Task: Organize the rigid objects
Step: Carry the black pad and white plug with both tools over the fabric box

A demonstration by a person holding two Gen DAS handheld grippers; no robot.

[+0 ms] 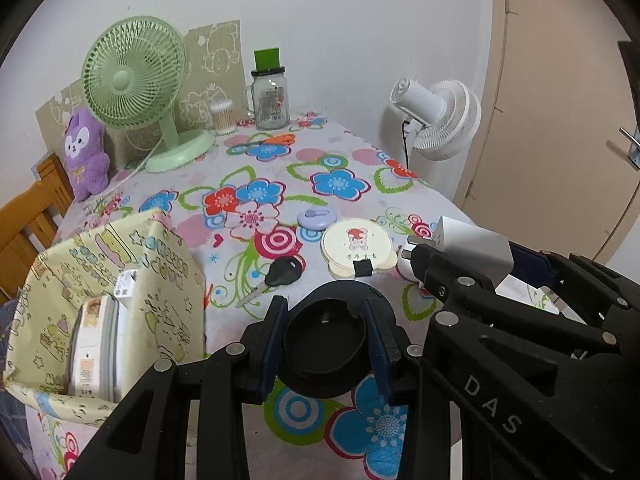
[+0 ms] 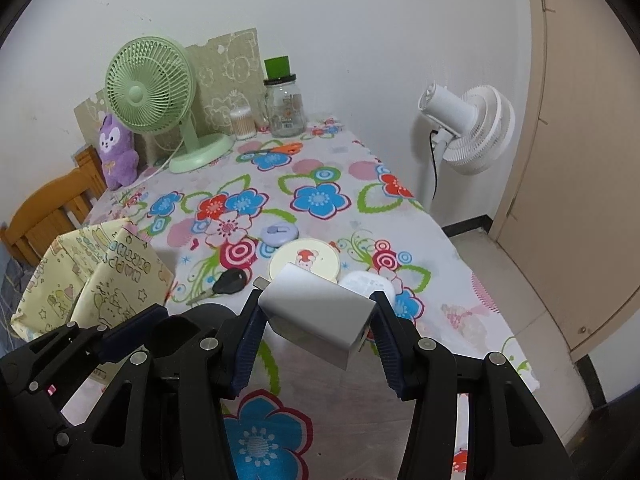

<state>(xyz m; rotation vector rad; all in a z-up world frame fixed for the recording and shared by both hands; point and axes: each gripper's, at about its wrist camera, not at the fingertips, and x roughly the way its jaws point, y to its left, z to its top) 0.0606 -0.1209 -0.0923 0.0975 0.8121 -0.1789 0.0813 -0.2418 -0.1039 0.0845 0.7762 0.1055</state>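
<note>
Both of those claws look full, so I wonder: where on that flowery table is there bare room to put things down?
Free: the broad middle of the tablecloth, between the green fan and the lilac disc; also the near edge. Crowded: the cluster of car key, round cream case and disc, beside the yellow bag.

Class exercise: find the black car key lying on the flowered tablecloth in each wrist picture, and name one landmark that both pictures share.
Left wrist view: the car key lies just below centre, beyond the left tool's black cap.
Right wrist view: the car key lies left of centre, left of the held white block.
Shared landmark: the round cream lid to the key's right.
</note>
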